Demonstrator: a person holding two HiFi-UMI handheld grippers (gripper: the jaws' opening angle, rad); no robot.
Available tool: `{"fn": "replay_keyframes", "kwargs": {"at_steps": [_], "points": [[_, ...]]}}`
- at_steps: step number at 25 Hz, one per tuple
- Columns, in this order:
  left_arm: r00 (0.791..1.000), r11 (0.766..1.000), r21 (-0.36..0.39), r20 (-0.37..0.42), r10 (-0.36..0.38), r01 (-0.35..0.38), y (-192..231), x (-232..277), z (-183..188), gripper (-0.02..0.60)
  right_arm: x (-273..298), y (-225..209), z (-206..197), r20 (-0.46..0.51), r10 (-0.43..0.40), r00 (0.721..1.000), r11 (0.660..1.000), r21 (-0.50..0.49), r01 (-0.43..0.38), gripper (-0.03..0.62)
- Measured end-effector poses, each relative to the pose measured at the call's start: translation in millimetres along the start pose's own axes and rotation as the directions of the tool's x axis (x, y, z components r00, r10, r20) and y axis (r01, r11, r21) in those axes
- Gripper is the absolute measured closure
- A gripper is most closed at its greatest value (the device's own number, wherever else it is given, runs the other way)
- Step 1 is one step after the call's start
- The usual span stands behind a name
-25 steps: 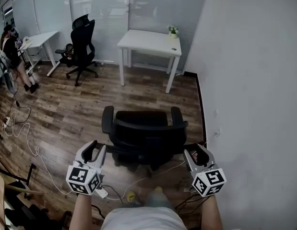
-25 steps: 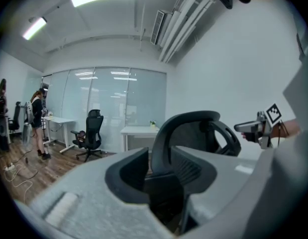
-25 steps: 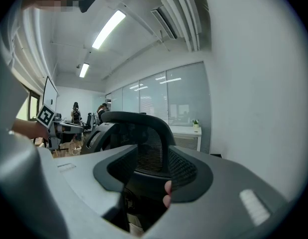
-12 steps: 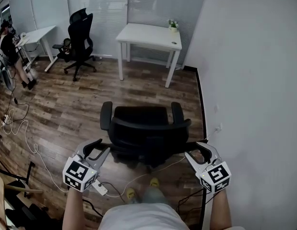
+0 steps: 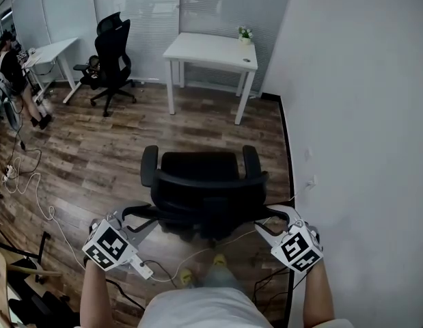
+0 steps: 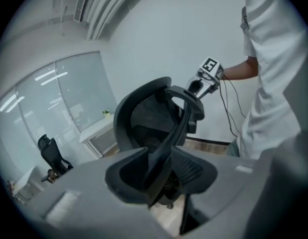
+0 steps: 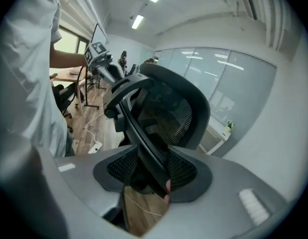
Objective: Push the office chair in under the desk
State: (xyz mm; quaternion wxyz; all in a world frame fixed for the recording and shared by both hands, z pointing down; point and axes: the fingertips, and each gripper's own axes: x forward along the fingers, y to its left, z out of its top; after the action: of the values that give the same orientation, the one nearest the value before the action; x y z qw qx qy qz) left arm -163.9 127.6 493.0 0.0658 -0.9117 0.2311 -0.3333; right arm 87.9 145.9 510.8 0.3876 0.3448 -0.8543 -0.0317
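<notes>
A black mesh office chair (image 5: 197, 180) stands on the wood floor with its back toward me, well short of the white desk (image 5: 211, 52) by the far window wall. A curved top bar (image 5: 204, 214) crosses behind its backrest. My left gripper (image 5: 134, 219) is shut on the bar's left end and my right gripper (image 5: 271, 220) on its right end. In the left gripper view the bar (image 6: 168, 143) runs up between the jaws of the left gripper (image 6: 161, 180). The right gripper view shows the same bar (image 7: 144, 143) clamped in the right gripper (image 7: 154, 178).
A small plant (image 5: 245, 34) sits on the desk. A second black chair (image 5: 112, 53), another white desk (image 5: 54, 50) and a person (image 5: 13, 67) are at the far left. Cables and a power strip (image 5: 141, 270) lie by my feet. A white wall (image 5: 355, 115) runs close along the right.
Both grippers have sunk a little and rolled, so their marker cubes now tip outward at the bar's ends. The chair stands in about the same spot.
</notes>
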Motion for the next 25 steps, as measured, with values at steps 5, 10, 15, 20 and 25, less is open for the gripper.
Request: {"fn": "replay_keyframes", "kwargs": {"at_steps": [5, 10, 15, 20, 25], "points": [[0.987, 0.989, 0.094, -0.128, -0.098, 0.111, -16, 12, -8, 0.426, 5, -3, -8, -0.099, 0.014, 0.995, 0.991, -0.133, -0.027, 0.421], [0.963, 0.97, 0.206, -0.257, -0.077, 0.132, -17, 28, -17, 0.42, 9, 0, -11, -0.164, 0.03, 0.986, 0.963, -0.259, -0.073, 0.421], [0.932, 0.94, 0.293, -0.356, -0.06, 0.172, -21, 38, -25, 0.419, 15, 4, -16, -0.223, 0.062, 0.973, 0.939, -0.318, -0.132, 0.422], [0.927, 0.935, 0.309, -0.372, -0.048, 0.172, -18, 43, -26, 0.419, 25, 3, -21, -0.263, 0.096, 0.96, 0.928, -0.325, -0.182, 0.424], [0.918, 0.923, 0.35, -0.397, -0.01, 0.162, -14, 53, -30, 0.419, 33, -3, -29, -0.314, 0.059, 0.948, 0.911, -0.372, -0.18, 0.425]]}}
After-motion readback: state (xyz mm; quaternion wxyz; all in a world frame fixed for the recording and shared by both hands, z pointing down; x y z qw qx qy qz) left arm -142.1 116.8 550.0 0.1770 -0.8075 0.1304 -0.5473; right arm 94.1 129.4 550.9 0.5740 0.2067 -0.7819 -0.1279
